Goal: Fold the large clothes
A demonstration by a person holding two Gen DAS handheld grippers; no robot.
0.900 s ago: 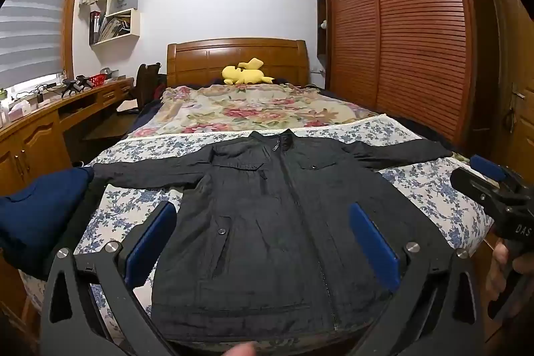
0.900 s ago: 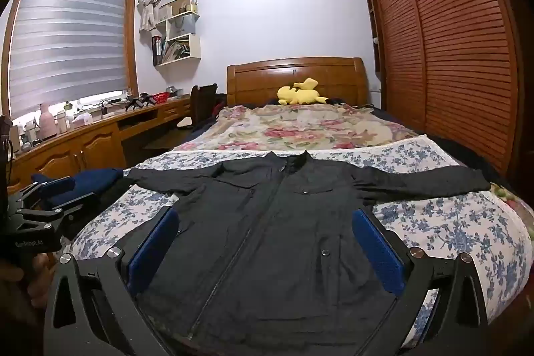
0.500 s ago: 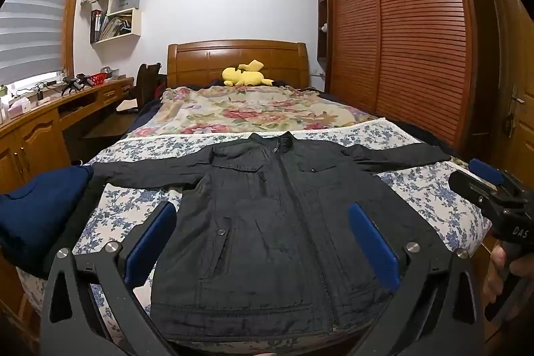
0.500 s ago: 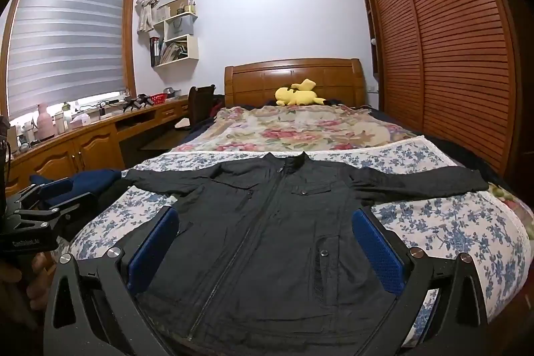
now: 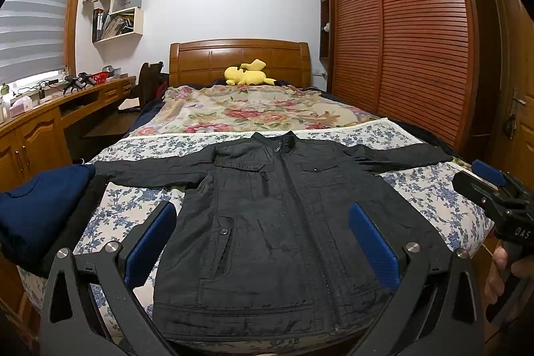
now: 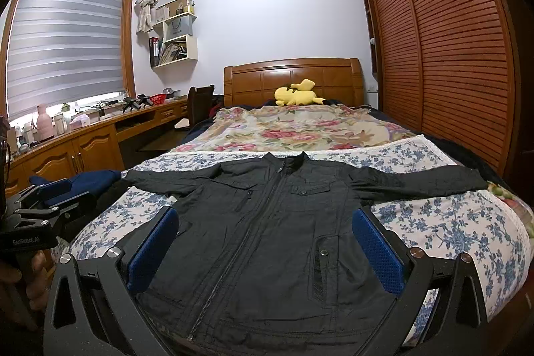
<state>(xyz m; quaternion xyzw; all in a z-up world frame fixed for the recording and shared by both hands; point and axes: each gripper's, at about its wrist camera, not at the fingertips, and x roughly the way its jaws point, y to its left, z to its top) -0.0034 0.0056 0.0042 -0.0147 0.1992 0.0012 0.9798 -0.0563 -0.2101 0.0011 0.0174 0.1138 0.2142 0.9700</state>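
A black zip-up jacket (image 5: 280, 216) lies flat and face up on the foot of the bed (image 5: 434, 196), collar towards the headboard, both sleeves spread sideways. It fills the middle of the right wrist view too, as the jacket (image 6: 273, 229). My left gripper (image 5: 262, 242) hovers above the jacket's hem, open wide, nothing between its blue pads (image 5: 150, 244). My right gripper (image 6: 265, 247) hangs over the hem as well, open and empty. In the left wrist view the right gripper (image 5: 484, 186) shows at the right edge, held by a hand. The left gripper (image 6: 50, 199) shows at the left edge of the right wrist view.
A folded navy garment (image 5: 36, 206) rests on the bed's left corner. A flowered quilt (image 5: 253, 112) and a yellow plush toy (image 5: 247, 74) lie farther up. A wooden desk (image 5: 50, 119) runs along the left wall, a slatted wardrobe (image 5: 417, 39) along the right.
Both views have drifted slightly; the jacket sits a little higher in the left wrist frame. Both grippers stay open and the jacket has not moved.
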